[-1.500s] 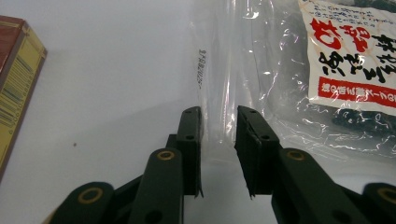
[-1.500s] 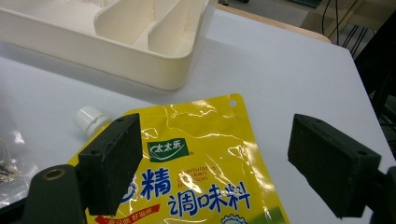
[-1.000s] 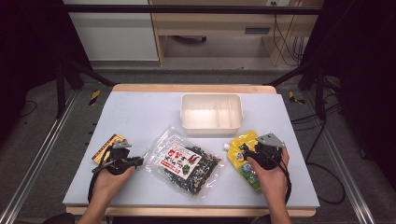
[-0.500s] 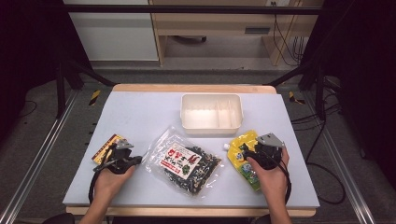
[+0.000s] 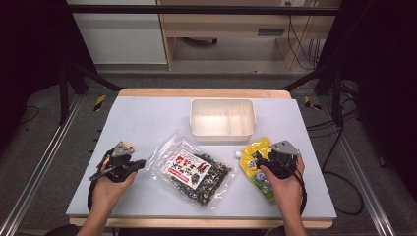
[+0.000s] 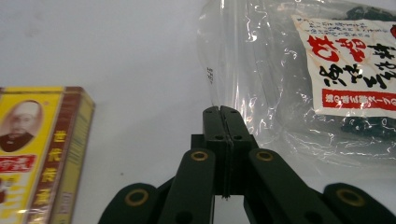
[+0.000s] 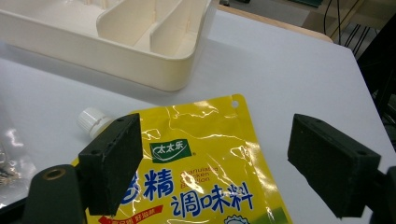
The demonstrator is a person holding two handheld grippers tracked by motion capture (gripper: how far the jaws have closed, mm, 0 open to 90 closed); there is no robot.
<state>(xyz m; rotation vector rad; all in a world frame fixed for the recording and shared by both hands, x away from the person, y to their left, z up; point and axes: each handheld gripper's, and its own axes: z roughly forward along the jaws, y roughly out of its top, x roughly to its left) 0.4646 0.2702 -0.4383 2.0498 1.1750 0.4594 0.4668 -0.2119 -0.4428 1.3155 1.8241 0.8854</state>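
A clear bag of dark dried food (image 5: 194,167) with a red and white label lies at the table's front middle. My left gripper (image 5: 142,163) rests left of it, jaws shut. In the left gripper view its closed tips (image 6: 220,109) sit right at the bag's (image 6: 327,70) clear edge, with nothing seen between them. A yellow spouted pouch (image 5: 260,184) lies at the front right. My right gripper (image 5: 256,158) hovers over it, open. In the right gripper view the two pads stand wide apart on either side of the pouch (image 7: 196,186), clear of it.
A cream divided tray (image 5: 222,132) sits behind the bag, its near wall (image 7: 154,79) just beyond the pouch's white cap (image 7: 91,119). A yellow and brown printed box (image 6: 32,140) lies beside my left gripper. The table's wooden edge runs along the front.
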